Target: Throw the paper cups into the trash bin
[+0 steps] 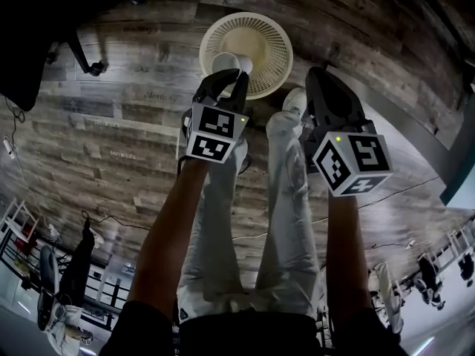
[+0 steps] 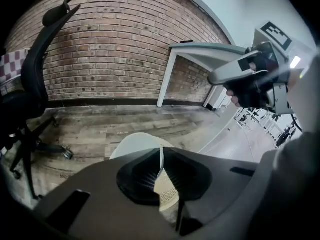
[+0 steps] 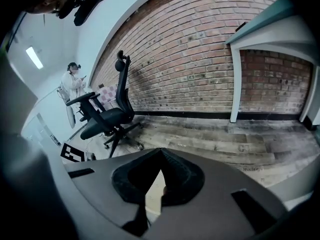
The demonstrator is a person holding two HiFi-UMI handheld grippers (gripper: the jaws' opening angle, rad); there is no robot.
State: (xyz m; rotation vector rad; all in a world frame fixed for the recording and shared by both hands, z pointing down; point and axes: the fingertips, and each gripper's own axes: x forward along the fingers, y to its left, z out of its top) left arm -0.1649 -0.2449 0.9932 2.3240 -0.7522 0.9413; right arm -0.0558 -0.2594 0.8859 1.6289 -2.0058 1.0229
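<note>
Nearest are the person's forearms and pale trousers (image 1: 223, 228), over a plank floor (image 1: 126, 132). Farther off on that floor stands a cream mesh trash bin (image 1: 271, 43). The left hand-held gripper (image 1: 228, 78) has its jaws nearly together, pinching the thin wall of a white paper cup (image 1: 228, 62) over the bin's near edge. The right hand-held gripper (image 3: 160, 153) is closed on nothing. Such a cup is probably very light, stiffest at its rolled rim and easily crushed, so a gentle pinch at the rim suits it. Faint print on the floor planks is unreadable, and the cup shows none.
</note>
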